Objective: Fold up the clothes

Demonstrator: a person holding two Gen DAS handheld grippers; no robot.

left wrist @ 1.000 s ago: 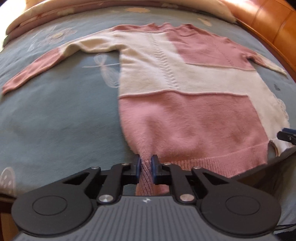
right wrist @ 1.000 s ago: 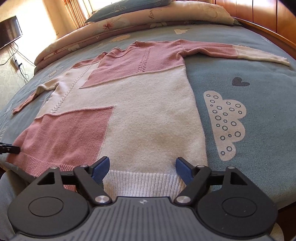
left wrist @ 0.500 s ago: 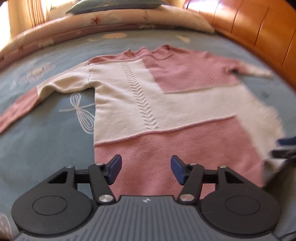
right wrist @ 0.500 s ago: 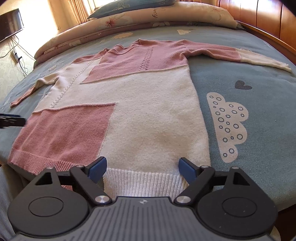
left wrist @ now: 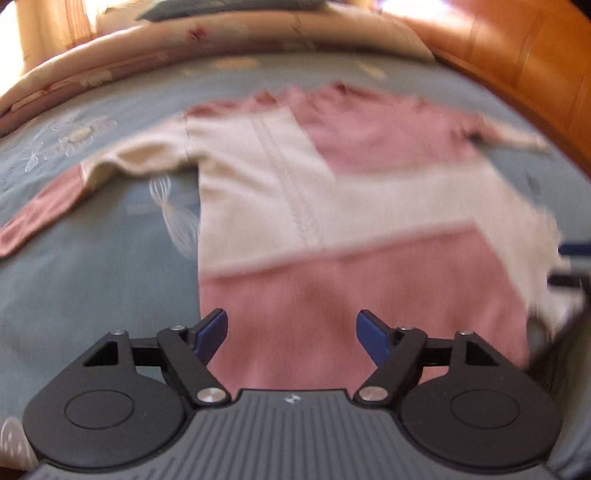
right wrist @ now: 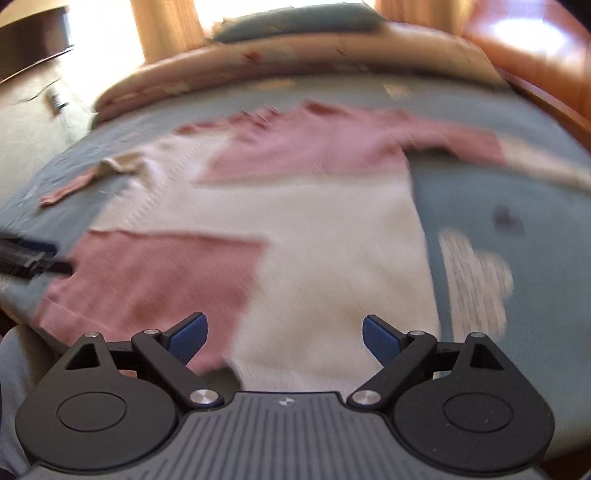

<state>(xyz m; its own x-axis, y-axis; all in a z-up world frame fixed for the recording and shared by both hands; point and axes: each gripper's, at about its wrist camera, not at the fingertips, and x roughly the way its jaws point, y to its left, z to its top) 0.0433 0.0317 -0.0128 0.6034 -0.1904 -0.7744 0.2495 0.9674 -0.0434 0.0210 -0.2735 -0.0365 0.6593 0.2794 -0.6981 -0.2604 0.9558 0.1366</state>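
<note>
Left gripper (left wrist: 291,334) hangs over the near hem of the sweater (left wrist: 332,221), jaws apart, having just been opening, nothing between the blue pads, only pink knit showing beneath the gap. Right gripper (right wrist: 284,338) same story: jaws wide apart, just been opening a bit further, nothing pinched, cream knit under the gap. Sweater lies flat and face up on the blue bedspread (left wrist: 92,277), not folded at all yet; its long axis runs straight away from both grippers, hem nearest, collar far. Left gripper sits over the pink lower panel, right gripper over the cream side, so each hand is nearer its own half of the hem. Both sleeves are spread outward: left sleeve (left wrist: 55,206) trails off to the left, right sleeve (right wrist: 517,155) runs off to the right, both well beyond the jaws. Judgement: next move likely starts with a sleeve or a side edge, and each hand would have to travel forward and outward to reach it. Nothing lies on the sweater to block that. Both views are blurred. Farther back a rolled quilt (right wrist: 295,62) and pillow (right wrist: 295,22) cross the bed; wooden headboard (left wrist: 517,55) on the right.
</note>
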